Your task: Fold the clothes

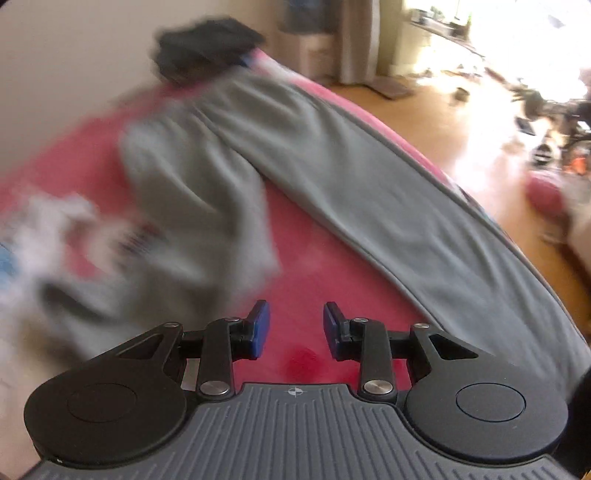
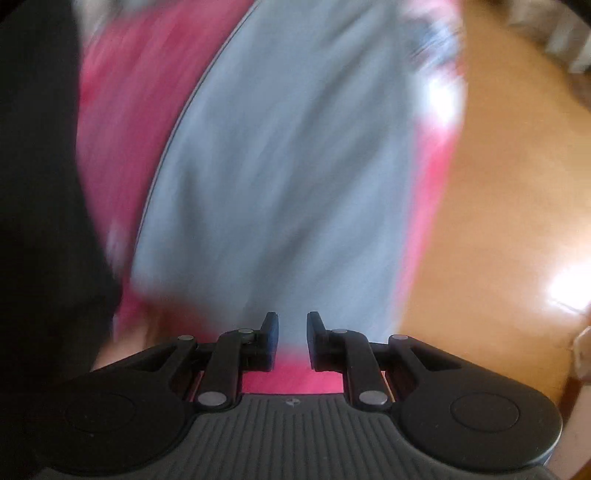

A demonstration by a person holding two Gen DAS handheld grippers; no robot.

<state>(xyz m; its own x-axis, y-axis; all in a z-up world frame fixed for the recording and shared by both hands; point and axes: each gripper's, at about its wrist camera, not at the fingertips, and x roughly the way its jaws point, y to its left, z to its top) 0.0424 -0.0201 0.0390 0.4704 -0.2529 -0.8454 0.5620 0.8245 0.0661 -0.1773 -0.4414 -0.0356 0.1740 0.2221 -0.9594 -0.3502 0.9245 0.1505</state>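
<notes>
Left wrist view — left claw (image 1: 296, 328) and right claw (image 2: 292, 339) both parted, empty, above grey trousers (image 1: 332, 155)

Bright daylight, blown out at a window (image 1: 498, 22) upper right. Heavy motion blur throughout. Dark, curved fisheye corners.
</notes>
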